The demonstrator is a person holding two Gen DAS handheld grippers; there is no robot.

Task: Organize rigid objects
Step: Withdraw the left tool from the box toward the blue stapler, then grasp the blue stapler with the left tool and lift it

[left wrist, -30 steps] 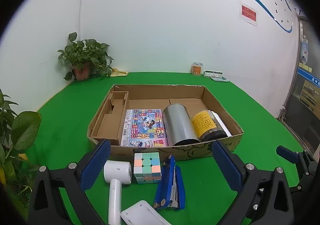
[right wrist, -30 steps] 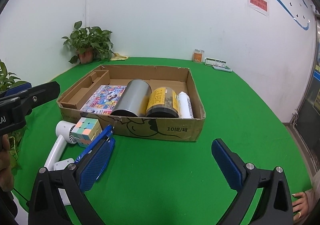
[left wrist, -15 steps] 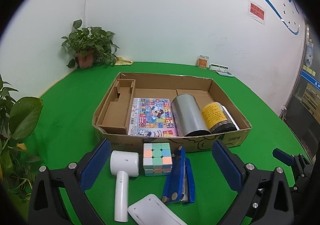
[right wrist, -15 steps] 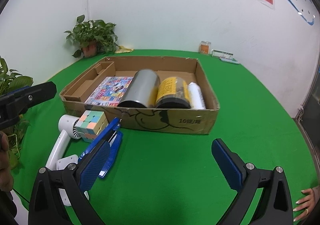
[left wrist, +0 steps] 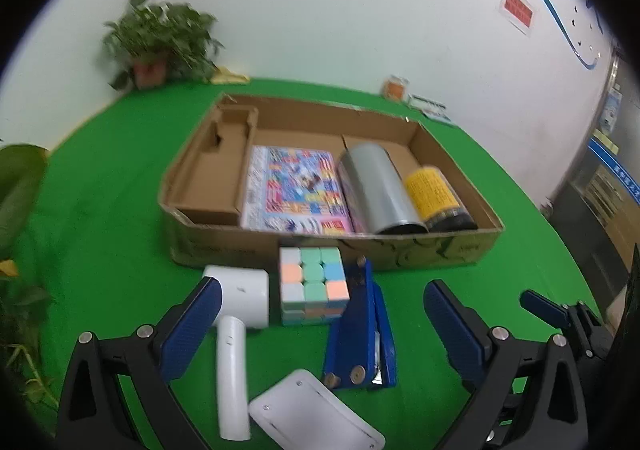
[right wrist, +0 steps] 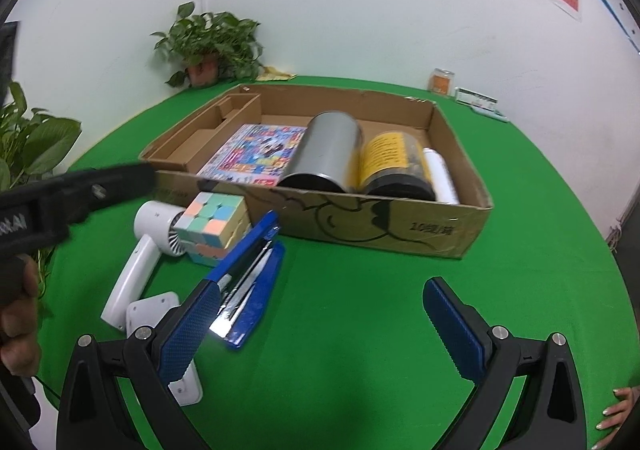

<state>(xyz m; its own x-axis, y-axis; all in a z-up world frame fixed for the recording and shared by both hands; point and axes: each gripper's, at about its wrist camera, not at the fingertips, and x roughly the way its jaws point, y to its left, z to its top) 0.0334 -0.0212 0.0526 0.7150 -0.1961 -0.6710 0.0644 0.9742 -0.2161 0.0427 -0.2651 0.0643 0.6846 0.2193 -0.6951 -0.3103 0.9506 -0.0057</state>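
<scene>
both grippers gape above cube (left wrist: 313, 285) and stapler (left wrist: 361, 334).

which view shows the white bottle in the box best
The right wrist view: the white bottle lies plainly beside the yellow-labelled jar. In the left wrist view that jar and the box wall hide it.

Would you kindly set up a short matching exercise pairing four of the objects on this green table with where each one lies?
Things:
1. puzzle cube
2. silver can
3. blue stapler
4. colourful book

Places:
A. flat in the box, left of the silver can
B. outside the box, between the white hair dryer and the stapler
C. on its side in the box, beside the yellow-labelled jar
D. outside the box, right of the cube

Pairs: 1-B, 2-C, 3-D, 4-A
</scene>
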